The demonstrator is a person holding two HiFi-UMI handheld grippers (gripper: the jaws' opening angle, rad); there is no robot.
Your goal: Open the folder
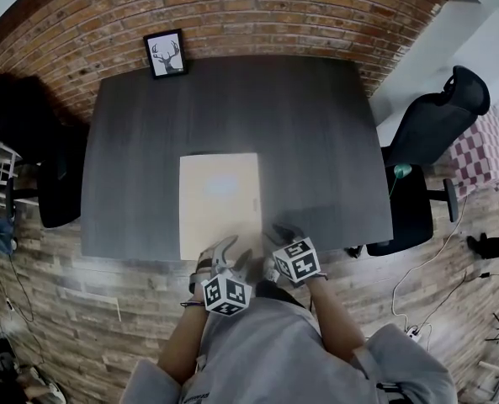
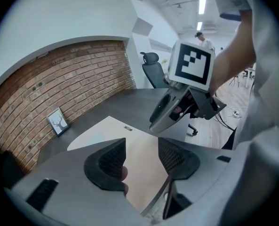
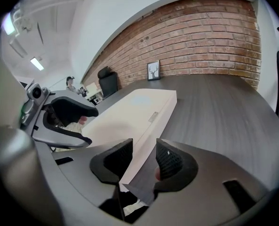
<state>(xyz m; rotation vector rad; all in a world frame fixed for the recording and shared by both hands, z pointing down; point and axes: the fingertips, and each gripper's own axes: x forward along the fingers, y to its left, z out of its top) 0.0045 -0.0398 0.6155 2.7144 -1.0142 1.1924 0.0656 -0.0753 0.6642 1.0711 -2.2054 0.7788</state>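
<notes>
The left forearm (image 1: 184, 343) and right forearm (image 1: 337, 320) reached forward side by side, the left gripper (image 2: 141, 160) and right gripper (image 3: 143, 160) tilted downward, near each other, each with its jaws standing apart.

Pale cream folder (image 1: 219, 200) carrying faint bluish patch on cover. Dark charcoal counter (image 1: 316, 141) showing wood grain. Red-brown brick wall (image 1: 232, 15) showing pale mortar lines. Black-framed picture (image 1: 166, 54) showing black antlered deer head on white. Grey left tongs (image 2: 141, 159) and grey right tongs (image 3: 144, 161) showing black cross-hatched pads (image 2: 113, 161). Each marker cube (image 1: 226, 295) showing black-and-white squares. Black office chair (image 1: 438, 116) standing on grey-brown plank floor (image 1: 89, 284). Cloth (image 1: 485, 154) showing pink-and-white check. Person wearing grey top (image 1: 274, 352).
</notes>
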